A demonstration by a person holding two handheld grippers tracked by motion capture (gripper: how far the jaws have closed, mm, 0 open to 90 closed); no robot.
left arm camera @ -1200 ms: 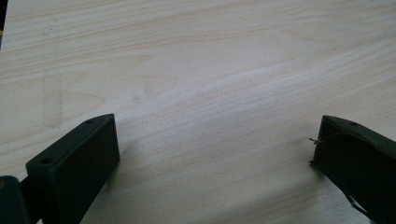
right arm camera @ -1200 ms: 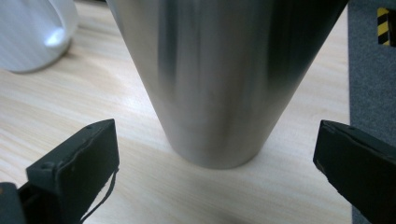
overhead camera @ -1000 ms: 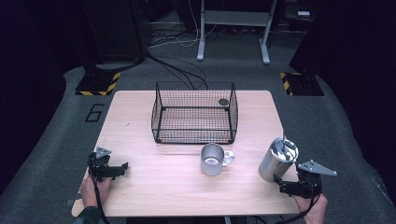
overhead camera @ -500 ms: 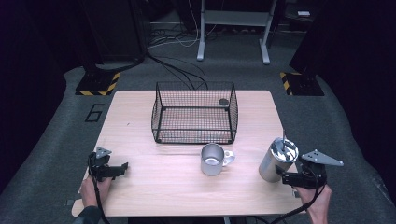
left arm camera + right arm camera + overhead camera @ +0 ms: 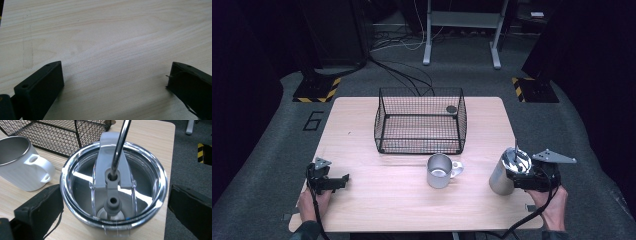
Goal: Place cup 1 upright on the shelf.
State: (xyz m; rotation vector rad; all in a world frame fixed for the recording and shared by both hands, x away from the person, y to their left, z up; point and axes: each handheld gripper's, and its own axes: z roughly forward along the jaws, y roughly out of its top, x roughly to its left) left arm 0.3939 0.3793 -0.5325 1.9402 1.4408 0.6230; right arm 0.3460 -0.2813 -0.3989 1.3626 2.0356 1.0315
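Note:
A steel tumbler (image 5: 502, 177) with a clear lid (image 5: 113, 185) and a metal straw (image 5: 120, 145) stands at the table's right front. My right gripper (image 5: 514, 176) is open, its jaws on either side of the tumbler's rim; the left jaw is close against it and the right jaw stands just clear. To its left is a white mug (image 5: 441, 171) with a steel inside (image 5: 20, 162), handle toward the tumbler. My left gripper (image 5: 343, 179) rests open near the left front of the table, with bare wood between its jaws (image 5: 115, 75).
A black wire basket (image 5: 419, 137) stands in the middle of the table behind the mug (image 5: 62, 132). A small dark round object (image 5: 451, 109) lies by its far right corner. The table's right edge is close beside the tumbler.
My right gripper has moved forward and left, from just behind the tumbler to a place with its jaws around the rim. The left gripper, the mug and the basket have stayed put.

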